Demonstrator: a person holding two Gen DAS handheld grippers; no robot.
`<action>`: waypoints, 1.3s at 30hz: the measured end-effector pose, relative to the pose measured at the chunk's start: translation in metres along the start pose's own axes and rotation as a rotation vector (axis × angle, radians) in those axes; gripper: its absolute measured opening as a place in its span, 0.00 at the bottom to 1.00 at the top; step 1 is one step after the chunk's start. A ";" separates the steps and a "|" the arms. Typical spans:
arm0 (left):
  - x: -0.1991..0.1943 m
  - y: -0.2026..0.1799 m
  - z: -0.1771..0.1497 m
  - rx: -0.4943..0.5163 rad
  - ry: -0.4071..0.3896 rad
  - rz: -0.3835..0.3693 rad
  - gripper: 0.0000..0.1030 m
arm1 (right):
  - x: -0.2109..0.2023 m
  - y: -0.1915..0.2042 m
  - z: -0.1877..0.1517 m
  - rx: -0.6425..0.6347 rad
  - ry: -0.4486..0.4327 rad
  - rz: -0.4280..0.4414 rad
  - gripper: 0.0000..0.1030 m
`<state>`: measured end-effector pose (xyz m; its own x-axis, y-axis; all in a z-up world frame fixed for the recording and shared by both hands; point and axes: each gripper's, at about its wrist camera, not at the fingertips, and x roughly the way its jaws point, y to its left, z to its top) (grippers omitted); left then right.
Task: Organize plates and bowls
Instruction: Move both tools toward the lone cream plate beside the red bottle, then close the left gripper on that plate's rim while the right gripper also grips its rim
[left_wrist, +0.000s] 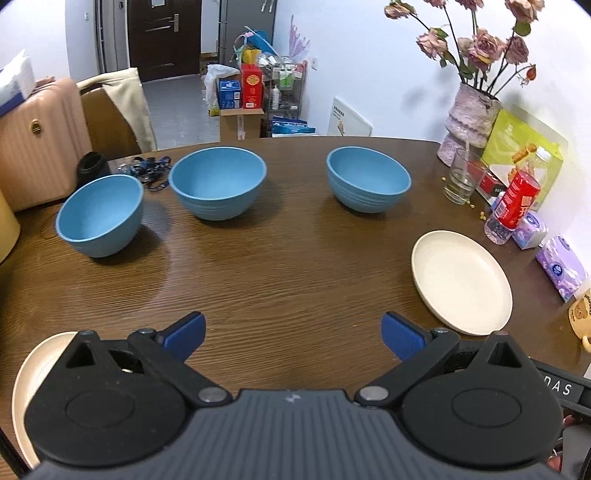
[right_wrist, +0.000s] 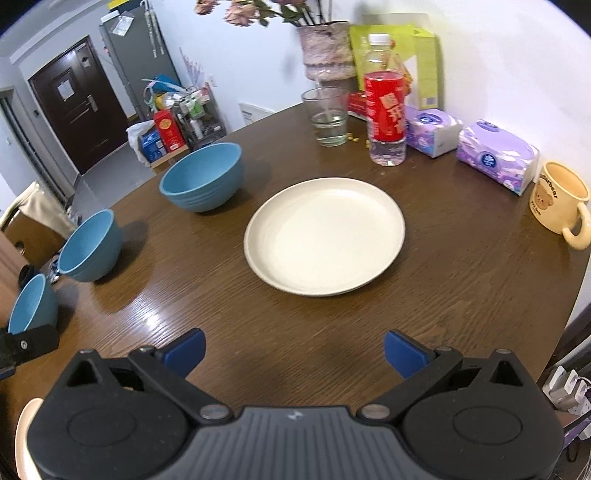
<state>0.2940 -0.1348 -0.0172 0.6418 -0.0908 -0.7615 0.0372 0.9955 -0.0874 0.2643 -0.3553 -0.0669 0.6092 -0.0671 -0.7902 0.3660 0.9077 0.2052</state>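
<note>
Three blue bowls stand apart on the brown round table (left_wrist: 280, 266): a left bowl (left_wrist: 99, 216), a middle bowl (left_wrist: 218, 182) and a right bowl (left_wrist: 367, 179). A cream plate (left_wrist: 461, 280) lies at the right; it also shows in the right wrist view (right_wrist: 325, 236), straight ahead of the right gripper. A second cream plate (left_wrist: 29, 384) lies near the front edge, partly hidden under the left gripper. My left gripper (left_wrist: 293, 332) is open and empty above the table. My right gripper (right_wrist: 295, 352) is open and empty, short of the plate.
Along the right rim stand a vase of dried roses (left_wrist: 469, 122), a glass (right_wrist: 327, 116), a red-labelled bottle (right_wrist: 386, 110), two purple tissue packs (right_wrist: 496, 155) and a yellow mug (right_wrist: 563, 201). A chair and pink suitcase (left_wrist: 37, 144) stand behind the table at the left.
</note>
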 end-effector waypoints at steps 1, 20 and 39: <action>0.003 -0.004 0.001 0.001 0.002 -0.003 1.00 | 0.001 -0.004 0.002 0.005 -0.001 -0.001 1.00; 0.078 -0.092 0.020 0.006 0.080 -0.027 1.00 | 0.057 -0.098 0.050 0.083 0.047 -0.068 1.00; 0.159 -0.149 0.043 -0.012 0.153 0.005 1.00 | 0.121 -0.138 0.102 0.057 0.091 -0.030 0.76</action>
<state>0.4233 -0.2962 -0.0977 0.5179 -0.0897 -0.8507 0.0249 0.9956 -0.0899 0.3594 -0.5308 -0.1316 0.5315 -0.0539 -0.8453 0.4245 0.8805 0.2108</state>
